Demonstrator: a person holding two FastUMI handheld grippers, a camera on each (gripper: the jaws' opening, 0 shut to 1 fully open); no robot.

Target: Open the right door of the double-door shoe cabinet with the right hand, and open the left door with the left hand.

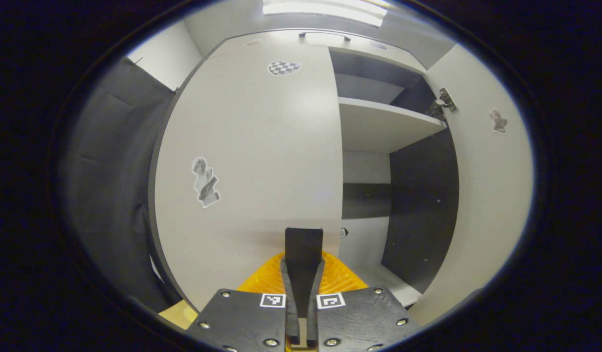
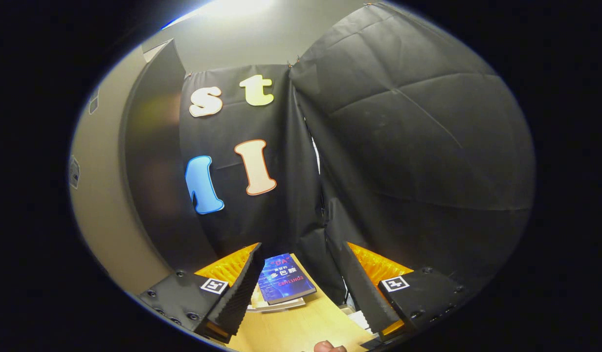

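Right door point(image 1: 481, 195) stands open; our left tool point(image 1: 303, 244), fingers together, nears the left door point(image 1: 252, 161). We hook its right edge and swing leftward. Right tool point(image 2: 301, 274) idles wide.

Left gripper view: bright, even light from a ceiling panel point(image 1: 325, 11) at 12 o'clock; soft sheen on the pale cabinet door point(image 1: 252, 161); shelf recess point(image 1: 418, 195) shadowed. Right gripper view: dim, glare at 12 o'clock, black cloth swallows light. Both: heavy fisheye bending, edges smeared and blue-fringed, centres sharp
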